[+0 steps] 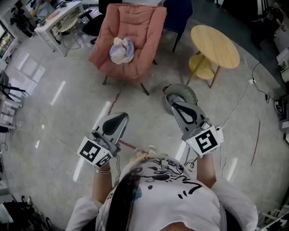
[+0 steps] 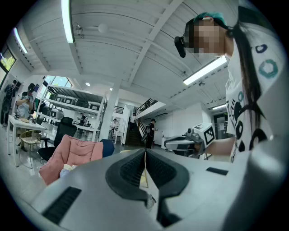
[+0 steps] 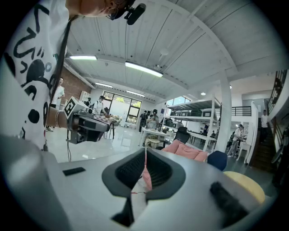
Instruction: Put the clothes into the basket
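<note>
A bundle of white and lavender clothes point(image 1: 121, 49) lies on the seat of a pink armchair point(image 1: 140, 27) at the far side of the floor. A round grey basket point(image 1: 183, 88) stands on the floor to the chair's right, partly hidden behind my right gripper point(image 1: 174, 104). That gripper is shut with nothing in it and is held in the air short of the basket. My left gripper point(image 1: 121, 117) is also shut and empty, well short of the chair. In the left gripper view the jaws point(image 2: 145, 155) meet, with the armchair point(image 2: 76, 151) beyond. In the right gripper view the jaws point(image 3: 145, 157) are closed too.
A round wooden side table point(image 1: 214, 45) with a lower shelf stands right of the armchair, and a dark blue chair point(image 1: 178, 13) behind it. A white desk point(image 1: 56, 20) with chairs is at the far left. A white cable point(image 1: 241, 97) runs across the glossy floor on the right.
</note>
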A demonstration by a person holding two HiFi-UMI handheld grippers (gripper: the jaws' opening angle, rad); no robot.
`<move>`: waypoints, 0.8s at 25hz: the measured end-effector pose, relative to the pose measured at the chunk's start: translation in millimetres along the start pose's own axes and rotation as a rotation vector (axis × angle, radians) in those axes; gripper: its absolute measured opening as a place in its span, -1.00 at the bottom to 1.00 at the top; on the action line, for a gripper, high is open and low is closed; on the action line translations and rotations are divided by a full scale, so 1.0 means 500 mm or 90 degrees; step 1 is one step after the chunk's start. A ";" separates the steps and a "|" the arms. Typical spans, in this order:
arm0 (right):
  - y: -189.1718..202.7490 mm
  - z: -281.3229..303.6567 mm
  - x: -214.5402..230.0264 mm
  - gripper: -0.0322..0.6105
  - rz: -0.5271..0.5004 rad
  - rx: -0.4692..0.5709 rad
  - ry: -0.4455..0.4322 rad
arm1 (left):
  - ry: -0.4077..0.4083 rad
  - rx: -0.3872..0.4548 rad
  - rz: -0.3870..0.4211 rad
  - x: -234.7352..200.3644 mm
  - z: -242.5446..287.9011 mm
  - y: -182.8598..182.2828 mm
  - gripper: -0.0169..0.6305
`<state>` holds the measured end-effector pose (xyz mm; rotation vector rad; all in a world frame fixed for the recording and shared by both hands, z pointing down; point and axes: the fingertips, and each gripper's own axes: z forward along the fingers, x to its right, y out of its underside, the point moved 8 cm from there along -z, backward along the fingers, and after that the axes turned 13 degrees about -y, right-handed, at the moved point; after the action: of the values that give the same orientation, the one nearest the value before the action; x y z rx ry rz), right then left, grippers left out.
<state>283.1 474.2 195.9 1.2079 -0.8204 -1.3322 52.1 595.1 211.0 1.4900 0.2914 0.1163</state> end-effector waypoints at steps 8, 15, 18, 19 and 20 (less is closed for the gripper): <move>0.006 0.011 -0.005 -0.80 -0.009 0.002 -0.028 | -0.009 -0.012 -0.004 0.004 0.000 0.009 -0.89; 0.015 0.012 -0.019 -0.80 0.018 0.030 -0.056 | -0.021 -0.025 -0.005 0.016 -0.016 0.021 -0.89; 0.014 0.015 -0.023 -0.79 0.015 0.039 -0.065 | -0.025 -0.029 -0.003 0.020 -0.021 0.020 -0.89; 0.014 0.016 -0.023 -0.80 0.013 0.041 -0.071 | -0.027 -0.029 -0.003 0.020 -0.021 0.019 -0.89; 0.012 0.018 -0.021 -0.79 0.012 0.045 -0.079 | -0.030 -0.029 -0.002 0.020 -0.020 0.018 -0.89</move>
<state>274.7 481.8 205.8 1.1794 -0.9722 -1.3833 60.0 608.1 218.0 1.4446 0.2512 0.0841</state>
